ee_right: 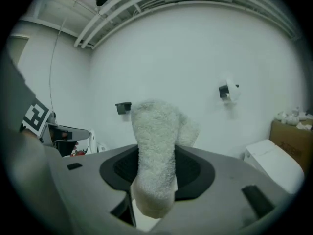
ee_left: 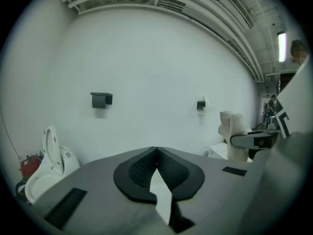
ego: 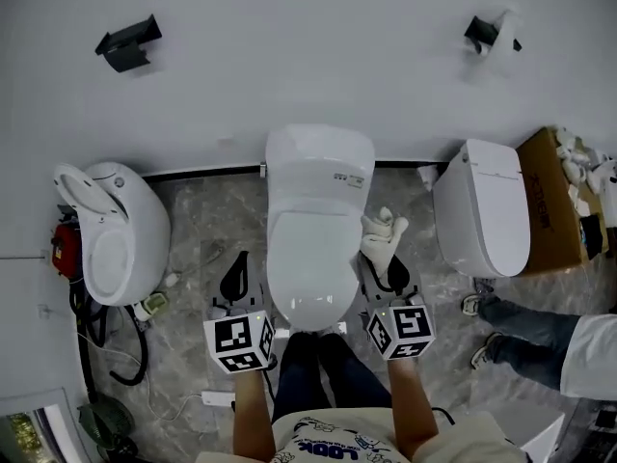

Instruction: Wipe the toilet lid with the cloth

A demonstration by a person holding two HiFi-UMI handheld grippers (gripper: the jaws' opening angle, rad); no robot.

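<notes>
A white toilet (ego: 313, 239) with its lid (ego: 308, 263) down stands against the wall, straight ahead of me. My right gripper (ego: 386, 270) is held at the lid's right side, shut on a white fluffy cloth (ego: 382, 237) that sticks up from its jaws; in the right gripper view the cloth (ee_right: 155, 155) fills the middle. My left gripper (ego: 237, 280) hovers at the lid's left side, off the toilet. Its jaws (ee_left: 156, 168) are shut with nothing between them.
A second toilet (ego: 108, 234) with its seat raised stands at the left, with black hoses on the floor beside it. A third toilet (ego: 487, 205) and a cardboard box (ego: 557, 201) stand at the right. Another person's legs (ego: 521, 340) reach in from the right.
</notes>
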